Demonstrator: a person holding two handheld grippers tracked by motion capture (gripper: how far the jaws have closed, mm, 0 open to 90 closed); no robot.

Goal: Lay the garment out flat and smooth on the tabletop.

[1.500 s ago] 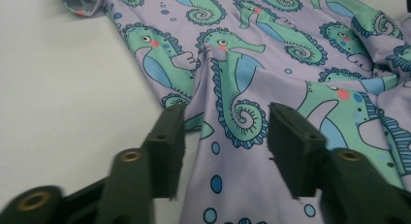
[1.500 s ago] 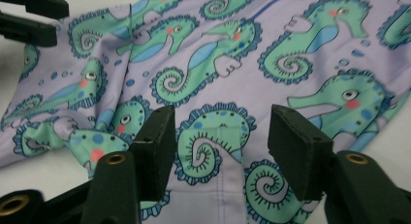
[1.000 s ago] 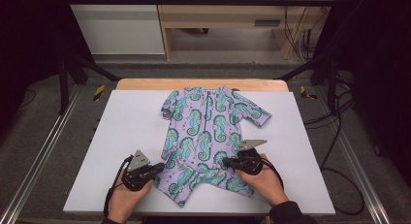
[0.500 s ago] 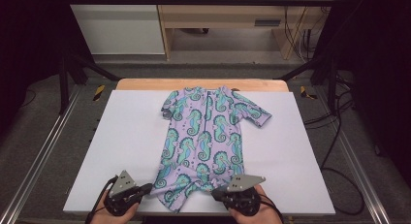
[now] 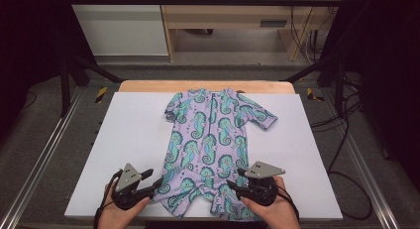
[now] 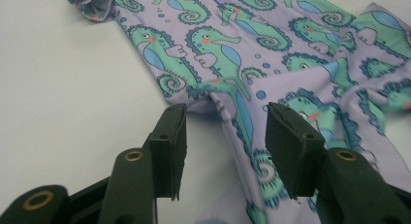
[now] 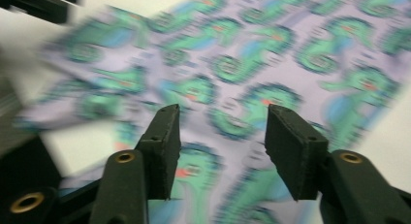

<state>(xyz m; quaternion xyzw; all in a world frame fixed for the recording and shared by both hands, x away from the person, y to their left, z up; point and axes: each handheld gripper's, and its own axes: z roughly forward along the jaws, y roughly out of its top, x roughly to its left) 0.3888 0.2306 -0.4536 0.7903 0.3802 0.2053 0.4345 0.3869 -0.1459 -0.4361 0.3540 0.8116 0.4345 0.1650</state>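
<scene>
Smooth stretchy cloth swimsuit [image 5: 210, 140]

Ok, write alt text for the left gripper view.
The left gripper is open, its two black jaws on either side of a leg of a purple seahorse-print swimsuit, which lies flat on a white table.

White table [image 5: 129, 140], wooden edge strip along far side. Lying flat on it: child's lilac swimsuit [image 5: 210, 140] with teal seahorse print, neck toward far edge, legs at near edge. One sleeve spread out, other sleeve bunched up.
</scene>
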